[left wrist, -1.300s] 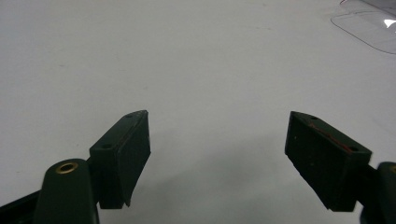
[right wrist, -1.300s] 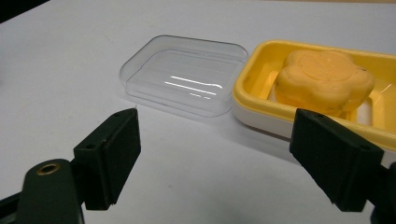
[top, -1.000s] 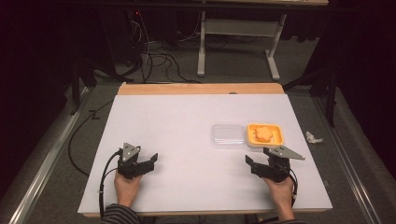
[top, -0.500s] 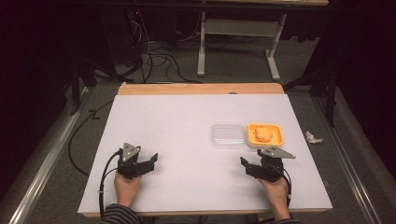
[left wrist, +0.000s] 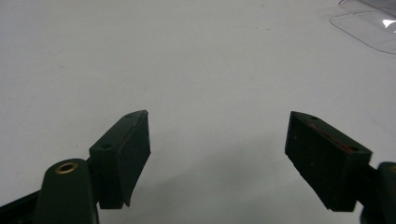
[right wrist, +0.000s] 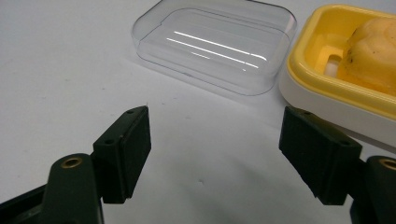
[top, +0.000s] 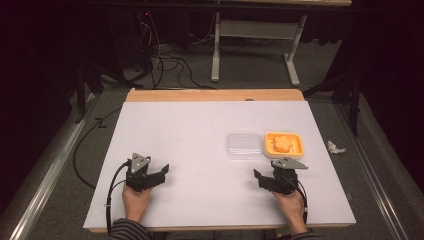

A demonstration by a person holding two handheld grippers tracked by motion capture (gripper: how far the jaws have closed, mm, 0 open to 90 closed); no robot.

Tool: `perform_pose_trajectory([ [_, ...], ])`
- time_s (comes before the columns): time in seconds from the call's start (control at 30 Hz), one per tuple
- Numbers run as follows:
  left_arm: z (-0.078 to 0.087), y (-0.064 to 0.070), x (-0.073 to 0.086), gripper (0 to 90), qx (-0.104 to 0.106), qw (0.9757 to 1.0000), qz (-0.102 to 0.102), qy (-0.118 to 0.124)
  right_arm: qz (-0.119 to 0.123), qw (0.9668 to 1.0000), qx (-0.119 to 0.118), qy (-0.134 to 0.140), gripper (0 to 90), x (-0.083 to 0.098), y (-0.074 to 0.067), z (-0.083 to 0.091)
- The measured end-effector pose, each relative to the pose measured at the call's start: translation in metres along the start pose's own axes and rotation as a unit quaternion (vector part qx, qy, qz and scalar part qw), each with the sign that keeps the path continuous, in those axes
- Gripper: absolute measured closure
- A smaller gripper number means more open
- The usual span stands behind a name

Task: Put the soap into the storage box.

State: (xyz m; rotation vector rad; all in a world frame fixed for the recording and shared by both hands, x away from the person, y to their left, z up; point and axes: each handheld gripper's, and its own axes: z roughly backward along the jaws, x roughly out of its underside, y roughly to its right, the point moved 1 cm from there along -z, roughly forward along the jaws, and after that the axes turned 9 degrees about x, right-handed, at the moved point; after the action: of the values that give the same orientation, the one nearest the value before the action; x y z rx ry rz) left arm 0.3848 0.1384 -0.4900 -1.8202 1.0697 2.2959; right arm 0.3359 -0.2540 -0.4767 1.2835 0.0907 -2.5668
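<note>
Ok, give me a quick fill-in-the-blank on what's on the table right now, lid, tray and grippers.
1. The clear lid lies on the table, ____ the yellow tray.
2. The tray holds a ____-coloured lump.
3. The right gripper has its jaws ____.
4. The left gripper grips ____.

Missing words: beside; orange; open; nothing

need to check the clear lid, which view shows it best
The right gripper view: the clear lid lies whole and close beside the yellow tray. The high view shows it small; the left gripper view catches a corner.
</note>
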Motion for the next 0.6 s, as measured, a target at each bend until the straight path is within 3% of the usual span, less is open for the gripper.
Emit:
perform_pose_trajectory([
  [0.6, -0.0006, 0.0002, 0.0001, 23.0, -0.001, 1.0000, 0.002, 0.001, 0.020, 0.9997, 0.012, -0.012, 25.4, 0.0048, -0.0050, -0.0085],
])
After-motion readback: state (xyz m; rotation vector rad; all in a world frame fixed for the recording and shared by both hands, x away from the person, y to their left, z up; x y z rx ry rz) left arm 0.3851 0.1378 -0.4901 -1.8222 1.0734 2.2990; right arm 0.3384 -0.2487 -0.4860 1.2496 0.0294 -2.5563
